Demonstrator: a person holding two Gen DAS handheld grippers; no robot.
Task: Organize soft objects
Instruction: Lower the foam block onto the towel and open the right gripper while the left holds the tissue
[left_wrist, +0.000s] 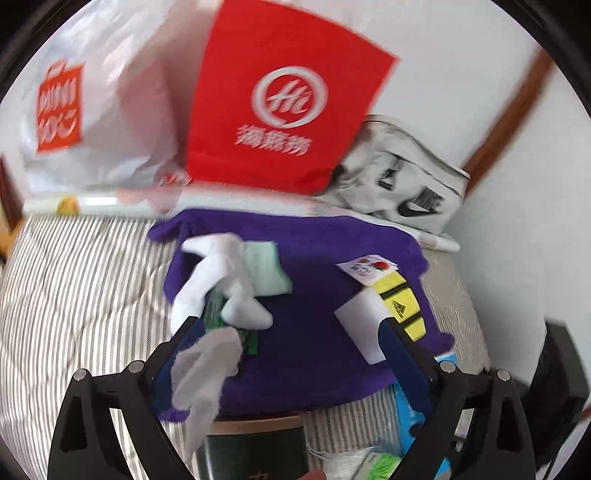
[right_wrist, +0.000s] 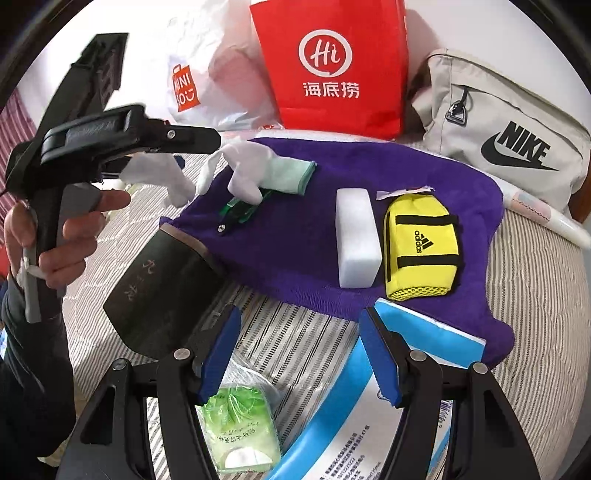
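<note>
A purple towel (left_wrist: 314, 350) (right_wrist: 295, 236) lies spread on the striped bed. On it rest white gloves (left_wrist: 225, 284) (right_wrist: 243, 166), a mint cloth (left_wrist: 267, 271) (right_wrist: 291, 175), a white sponge block (left_wrist: 360, 328) (right_wrist: 356, 236) and a yellow Adidas pouch (left_wrist: 402, 306) (right_wrist: 421, 247). My left gripper (left_wrist: 288, 325) (right_wrist: 199, 147) hovers over the towel's left part with its jaws wide apart. A white glove (left_wrist: 205, 373) (right_wrist: 155, 173) drapes over one finger, not pinched. My right gripper (right_wrist: 301, 350) stands open above the bedcover just before the towel's near edge, nothing between its pads.
A red paper bag (right_wrist: 332, 70), a white Miniso bag (right_wrist: 199, 85) and a grey Nike bag (right_wrist: 509, 129) line the wall behind the towel. A dark green box (right_wrist: 162, 288), a green packet (right_wrist: 240, 421) and a blue-white envelope (right_wrist: 369, 410) lie near the right gripper.
</note>
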